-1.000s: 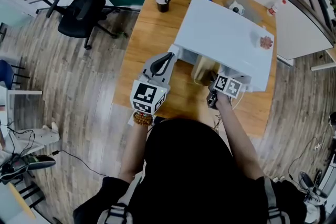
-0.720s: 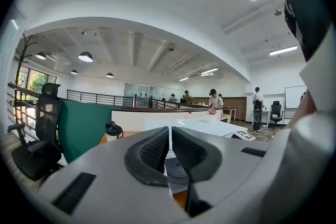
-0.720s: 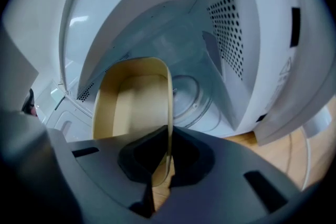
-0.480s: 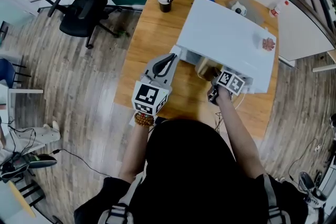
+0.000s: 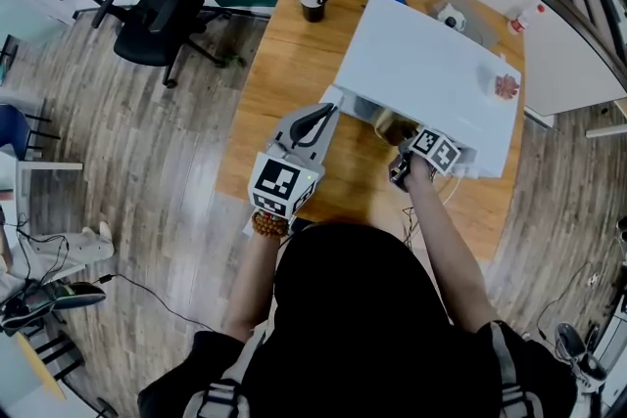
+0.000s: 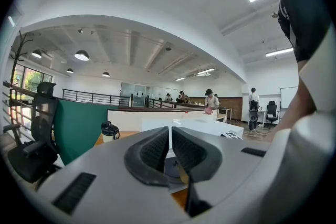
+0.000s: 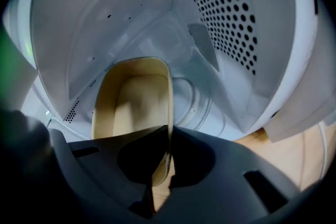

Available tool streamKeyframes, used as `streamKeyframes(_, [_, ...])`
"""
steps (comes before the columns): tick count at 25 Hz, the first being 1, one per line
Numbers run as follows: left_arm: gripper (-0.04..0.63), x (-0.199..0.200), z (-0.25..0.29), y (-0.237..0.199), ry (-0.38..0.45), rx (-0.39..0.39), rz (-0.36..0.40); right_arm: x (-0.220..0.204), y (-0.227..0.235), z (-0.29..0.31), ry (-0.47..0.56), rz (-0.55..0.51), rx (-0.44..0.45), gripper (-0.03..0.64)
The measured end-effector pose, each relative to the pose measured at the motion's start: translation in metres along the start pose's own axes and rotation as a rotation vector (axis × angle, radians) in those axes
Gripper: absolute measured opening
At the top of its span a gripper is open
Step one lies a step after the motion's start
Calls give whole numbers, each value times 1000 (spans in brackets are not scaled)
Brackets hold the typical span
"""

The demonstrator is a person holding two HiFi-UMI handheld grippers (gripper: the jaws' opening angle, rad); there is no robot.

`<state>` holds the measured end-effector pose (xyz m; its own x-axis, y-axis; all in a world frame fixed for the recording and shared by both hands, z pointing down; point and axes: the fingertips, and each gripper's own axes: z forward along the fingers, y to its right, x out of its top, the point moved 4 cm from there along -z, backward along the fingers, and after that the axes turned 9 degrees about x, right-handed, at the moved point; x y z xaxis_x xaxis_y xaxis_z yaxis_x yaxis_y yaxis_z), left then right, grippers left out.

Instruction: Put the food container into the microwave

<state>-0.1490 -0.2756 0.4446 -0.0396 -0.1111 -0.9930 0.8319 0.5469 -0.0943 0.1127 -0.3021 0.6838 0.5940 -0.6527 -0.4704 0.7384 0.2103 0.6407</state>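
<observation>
**A:** How are the 2 grippers' jaws seen?

**B:** The right gripper is clamped on the rim of the container. The left gripper is clenched on nothing and is held level over the table.

**A:** Where is the container found?

**B:** It is held tilted in the open mouth of the microwave. In the head view, the left gripper is seen at 8 o'clock of it.
</observation>
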Motion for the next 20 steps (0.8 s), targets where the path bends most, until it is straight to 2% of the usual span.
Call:
streamKeyframes(12, [35, -1, -1, 1, -15, -16, 3, 16, -16, 8, 225, -9, 96, 22])
streamKeyframes(16, [35, 0, 0, 1, -5, -19, 4, 15, -18, 13, 236, 18, 143, 103])
streamKeyframes(20, [35, -1, -1, 1, -16, -23, 2, 11, -16, 11, 218, 21, 141, 125])
